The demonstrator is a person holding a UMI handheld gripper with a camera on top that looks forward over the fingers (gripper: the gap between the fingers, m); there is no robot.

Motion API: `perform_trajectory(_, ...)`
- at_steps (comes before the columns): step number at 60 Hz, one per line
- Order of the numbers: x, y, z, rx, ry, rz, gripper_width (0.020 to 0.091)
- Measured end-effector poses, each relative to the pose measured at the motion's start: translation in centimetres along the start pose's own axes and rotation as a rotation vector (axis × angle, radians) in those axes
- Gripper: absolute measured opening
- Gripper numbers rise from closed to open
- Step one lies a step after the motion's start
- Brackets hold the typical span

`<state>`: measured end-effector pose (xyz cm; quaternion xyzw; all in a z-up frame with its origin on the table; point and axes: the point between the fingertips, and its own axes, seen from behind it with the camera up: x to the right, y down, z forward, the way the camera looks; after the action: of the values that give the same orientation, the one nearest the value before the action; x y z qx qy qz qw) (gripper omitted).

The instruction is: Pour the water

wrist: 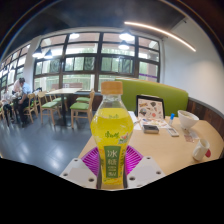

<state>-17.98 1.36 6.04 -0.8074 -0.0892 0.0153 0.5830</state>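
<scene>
Standing upright between the fingers of the gripper (110, 170), a bottle (111, 137) of yellow-green drink fills the near field; its green label sits level with the two magenta pads (92, 160), which press on it from either side, so the fingers are clamped on the bottle. Its long axis runs vertical, with the orange cap (113, 87) uppermost and pointing toward the ceiling; the base is hidden below the fingers. Beyond and to the right of the bottle lies a light tabletop (170, 145), whose far edge meets a green bench back (165, 97). On that tabletop, well apart from the bottle, are a white bowl (187, 121) near the far right edge, a white cup (199, 150) closer in, and a flat printed card (150, 128) near a dark framed panel (150, 106). Between the bottle and these objects the tabletop surface is bare, giving open room on the right. To the left, beyond the fingers, a floor area opens toward green chairs (82, 106) and tables, where a seated person (17, 98) is visible before large windows (100, 62).
</scene>
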Motion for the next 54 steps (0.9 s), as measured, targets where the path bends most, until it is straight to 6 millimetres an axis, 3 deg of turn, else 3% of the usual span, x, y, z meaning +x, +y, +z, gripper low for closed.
perform_trajectory(5,0.4,-0.5,-0.4,0.001,-0.025,0.052,0.0287)
perform_trajectory(8,2.1,-0.9,-0.1,0.015,-0.057,0.101,0.0286)
perform_trajectory(13,4.3,-3.4,-1.2,0.059,-0.103,0.252,0.0287)
perform_trajectory(18,8.2,-6.0,-2.4,0.111,-0.157,0.507,0.0288)
perform_trajectory(19,8.0,-7.0,-3.8,0.115,-0.161,0.573,0.0288)
perform_trajectory(23,10.8,-8.2,-4.6,0.157,-0.224,0.826,0.0287)
perform_trajectory(24,12.4,-7.7,-3.3,0.166,-0.258,0.884,0.0286)
perform_trajectory(27,14.9,-7.6,-3.3,0.172,-0.316,1.075,0.0287)
perform_trajectory(28,15.2,-7.9,-4.5,0.168,-0.327,1.140,0.0270)
perform_trajectory(31,17.4,-7.5,-4.1,0.172,-0.377,1.311,0.0290)
perform_trajectory(32,17.1,-7.7,-4.8,0.175,-0.380,1.366,0.0286)
perform_trajectory(34,18.8,-7.1,-2.8,0.178,-0.419,1.451,0.0286)
perform_trajectory(39,21.3,-6.6,-2.5,0.175,-0.492,1.690,0.0286)
perform_trajectory(40,21.4,-6.9,-4.1,0.175,-0.496,1.732,0.0286)
perform_trajectory(41,21.9,-6.9,-4.1,0.183,-0.510,1.761,0.0286)
perform_trajectory(42,22.3,-7.0,-2.8,0.194,-0.525,1.784,0.0285)
perform_trajectory(54,26.5,-7.7,-4.3,0.314,-0.611,2.076,0.0287)
